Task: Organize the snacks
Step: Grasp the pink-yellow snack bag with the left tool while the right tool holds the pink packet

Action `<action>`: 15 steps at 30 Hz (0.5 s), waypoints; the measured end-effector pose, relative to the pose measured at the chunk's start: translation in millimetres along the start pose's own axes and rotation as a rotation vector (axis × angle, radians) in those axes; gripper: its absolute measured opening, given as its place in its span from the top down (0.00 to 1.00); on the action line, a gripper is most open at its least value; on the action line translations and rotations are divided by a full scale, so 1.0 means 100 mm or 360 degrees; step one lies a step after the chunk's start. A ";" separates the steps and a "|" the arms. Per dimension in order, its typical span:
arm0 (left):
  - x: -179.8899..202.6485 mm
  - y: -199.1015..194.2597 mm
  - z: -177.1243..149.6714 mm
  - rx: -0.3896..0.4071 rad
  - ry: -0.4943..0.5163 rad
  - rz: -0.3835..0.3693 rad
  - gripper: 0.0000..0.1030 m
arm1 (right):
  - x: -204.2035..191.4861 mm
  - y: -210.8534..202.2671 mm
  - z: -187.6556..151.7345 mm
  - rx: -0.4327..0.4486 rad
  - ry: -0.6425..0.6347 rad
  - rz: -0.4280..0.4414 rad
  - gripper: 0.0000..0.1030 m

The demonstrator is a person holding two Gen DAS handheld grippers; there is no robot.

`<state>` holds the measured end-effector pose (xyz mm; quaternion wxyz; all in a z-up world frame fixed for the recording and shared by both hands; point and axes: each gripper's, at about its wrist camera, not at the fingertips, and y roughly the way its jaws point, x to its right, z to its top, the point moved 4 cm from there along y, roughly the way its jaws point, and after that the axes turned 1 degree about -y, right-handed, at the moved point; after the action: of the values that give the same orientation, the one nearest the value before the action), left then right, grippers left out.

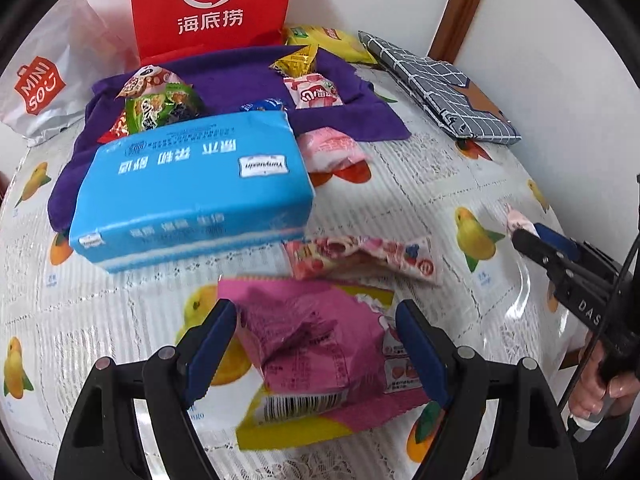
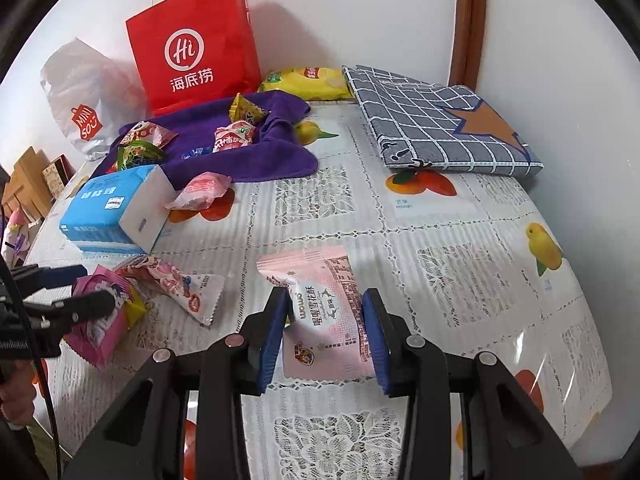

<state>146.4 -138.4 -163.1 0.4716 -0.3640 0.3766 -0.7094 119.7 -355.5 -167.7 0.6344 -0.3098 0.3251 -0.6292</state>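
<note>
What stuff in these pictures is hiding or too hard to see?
- What is inside the red Haidilao bag: both views show only its closed front.
- The small blue packet on the purple towel: left wrist view, mostly behind the blue tissue pack.
- Small print on the magenta snack bag: crumpled and blurred, left view.
- The pink nougat packet: whether the right hand-held gripper actually pinches it; the pads sit at its edges.
</note>
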 end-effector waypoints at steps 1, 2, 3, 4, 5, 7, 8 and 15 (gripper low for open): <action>-0.01 -0.01 -0.02 0.0001 0.0004 0.0003 0.21 | -0.03 -0.01 0.01 0.0005 -0.0007 0.0003 0.62; -0.01 -0.01 -0.03 0.0000 0.0007 0.0008 0.19 | -0.06 -0.02 0.01 0.0011 -0.0016 0.0008 0.62; -0.02 -0.01 -0.05 0.0001 0.0010 0.0012 0.18 | -0.08 -0.02 0.01 0.0014 -0.0025 0.0013 0.62; -0.03 -0.02 -0.07 0.0001 0.0011 0.0013 0.18 | -0.11 -0.03 0.02 0.0015 -0.0033 0.0016 0.62; -0.05 -0.02 -0.09 0.0000 0.0011 0.0014 0.16 | -0.13 -0.03 0.02 0.0016 -0.0041 0.0019 0.62; -0.09 -0.02 -0.13 -0.0010 0.0005 0.0016 0.16 | -0.20 -0.03 0.02 0.0018 -0.0061 0.0025 0.62; -0.11 -0.01 -0.16 -0.0025 0.0002 0.0034 0.16 | -0.23 -0.03 0.02 0.0018 -0.0070 0.0029 0.62; -0.26 0.11 -0.27 -0.0073 -0.0036 0.0093 0.19 | -0.37 0.00 0.03 0.0007 -0.0084 0.0044 0.62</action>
<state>134.8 -111.9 -188.8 0.4880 -0.3715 0.3978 -0.6824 122.2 -318.6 -165.2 0.6521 -0.3204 0.3112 -0.6126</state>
